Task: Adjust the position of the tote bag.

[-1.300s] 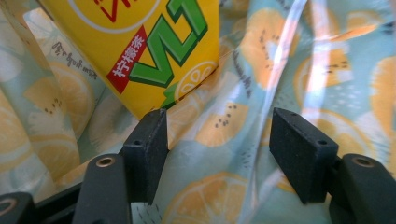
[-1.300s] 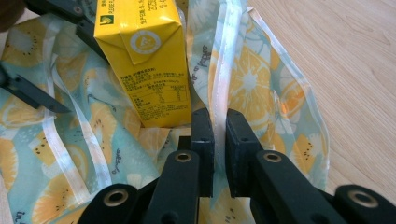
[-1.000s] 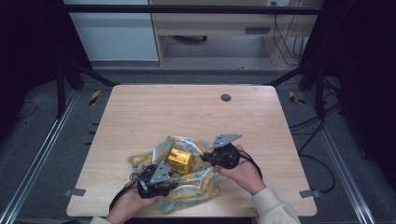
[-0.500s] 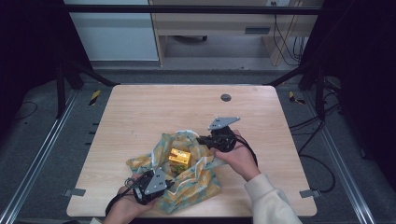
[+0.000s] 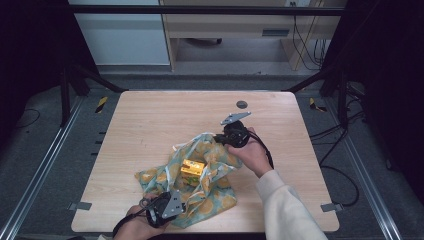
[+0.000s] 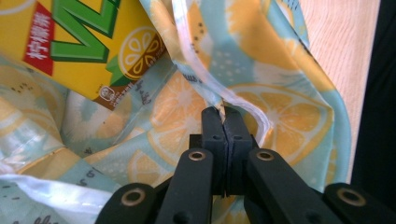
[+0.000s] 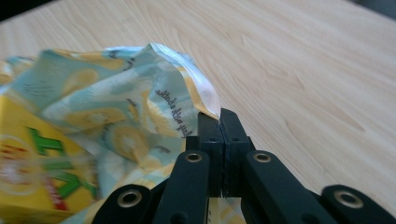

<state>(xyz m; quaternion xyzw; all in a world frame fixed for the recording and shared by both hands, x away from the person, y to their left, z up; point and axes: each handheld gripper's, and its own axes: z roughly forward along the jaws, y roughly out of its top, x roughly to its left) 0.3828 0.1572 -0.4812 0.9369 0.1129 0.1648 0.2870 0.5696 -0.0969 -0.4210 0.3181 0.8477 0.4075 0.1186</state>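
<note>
We've got the printed cloth bag [image 5: 200,175] at about 6 o'clock on the table [image 5: 150,120], yellow drink carton [image 5: 192,167] sitting inside. Both the left gripper [image 6: 223,112] and right gripper [image 7: 218,116] have their fingers pinched tight on its hem. It's probably floppy, thin and slippery stuff, so the stitched edge is likely our best hold.

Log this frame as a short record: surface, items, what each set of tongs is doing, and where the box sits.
surface: wooden table
items: lemon-print cloth; yellow box
left tongs: shut on a cloth edge at the near side
right tongs: shut on a cloth edge at the far side
box: lies on the cloth, between the two tongs
cloth: crumpled, its edges lifted around the box
other: small dark disc on the table's far side
</note>
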